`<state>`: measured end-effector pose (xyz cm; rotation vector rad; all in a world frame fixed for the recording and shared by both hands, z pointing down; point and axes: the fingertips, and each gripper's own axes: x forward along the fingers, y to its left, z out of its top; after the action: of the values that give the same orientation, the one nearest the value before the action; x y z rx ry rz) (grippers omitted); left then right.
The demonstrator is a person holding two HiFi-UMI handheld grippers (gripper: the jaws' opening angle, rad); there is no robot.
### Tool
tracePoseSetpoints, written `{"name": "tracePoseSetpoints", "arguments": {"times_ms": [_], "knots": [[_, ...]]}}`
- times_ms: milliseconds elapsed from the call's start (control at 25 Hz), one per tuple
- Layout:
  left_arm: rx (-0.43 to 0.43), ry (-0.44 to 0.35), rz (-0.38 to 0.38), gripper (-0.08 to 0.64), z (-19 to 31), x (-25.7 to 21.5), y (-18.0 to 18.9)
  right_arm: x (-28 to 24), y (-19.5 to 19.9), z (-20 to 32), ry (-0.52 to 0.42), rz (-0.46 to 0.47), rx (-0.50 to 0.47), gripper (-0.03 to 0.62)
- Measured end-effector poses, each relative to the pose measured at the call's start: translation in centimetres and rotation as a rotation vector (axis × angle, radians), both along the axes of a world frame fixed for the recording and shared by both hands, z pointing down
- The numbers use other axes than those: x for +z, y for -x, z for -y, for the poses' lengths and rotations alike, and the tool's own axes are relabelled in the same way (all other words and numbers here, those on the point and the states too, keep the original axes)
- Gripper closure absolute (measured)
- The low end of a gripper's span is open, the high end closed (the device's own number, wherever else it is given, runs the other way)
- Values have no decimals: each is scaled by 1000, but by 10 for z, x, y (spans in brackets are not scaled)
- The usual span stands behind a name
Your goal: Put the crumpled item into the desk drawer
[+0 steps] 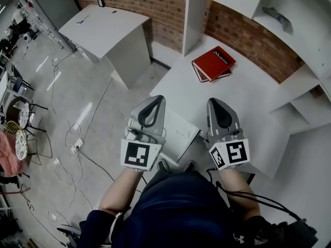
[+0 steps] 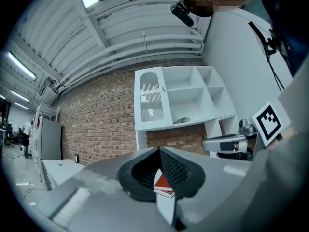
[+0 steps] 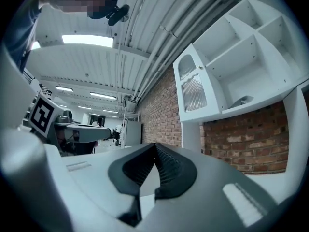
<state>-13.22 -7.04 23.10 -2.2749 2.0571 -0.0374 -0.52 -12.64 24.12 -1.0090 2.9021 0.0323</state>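
Observation:
A grey crumpled item [image 1: 282, 17] lies on a shelf of the white hutch at the desk's back right; it also shows as the crumpled item [image 2: 182, 120] and the crumpled item [image 3: 244, 101] in a hutch compartment. A white drawer [image 1: 178, 134] juts from the desk's front edge, between my grippers. My left gripper [image 1: 158, 98] and right gripper [image 1: 214, 101] are held side by side near my body, above the desk's front edge. Both are shut with nothing in them. Tips meet in the left gripper [image 2: 159, 151] and the right gripper [image 3: 155, 146].
Red books [image 1: 213, 63] lie on the white desk [image 1: 248, 94] toward the back. The white hutch [image 1: 305, 81] stands against a brick wall. A second white desk [image 1: 106, 27] stands at the far left. Cables [image 1: 72, 138] and chairs [image 1: 18, 120] are on the floor at left.

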Motion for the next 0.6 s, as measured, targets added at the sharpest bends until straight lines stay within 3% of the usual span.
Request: {"name": "tracePoseSetpoints", "arguments": {"times_ms": [600], "knots": [[17,12,-39,558,10,8,9,1,5,3,-24,-37,2,591]]}}
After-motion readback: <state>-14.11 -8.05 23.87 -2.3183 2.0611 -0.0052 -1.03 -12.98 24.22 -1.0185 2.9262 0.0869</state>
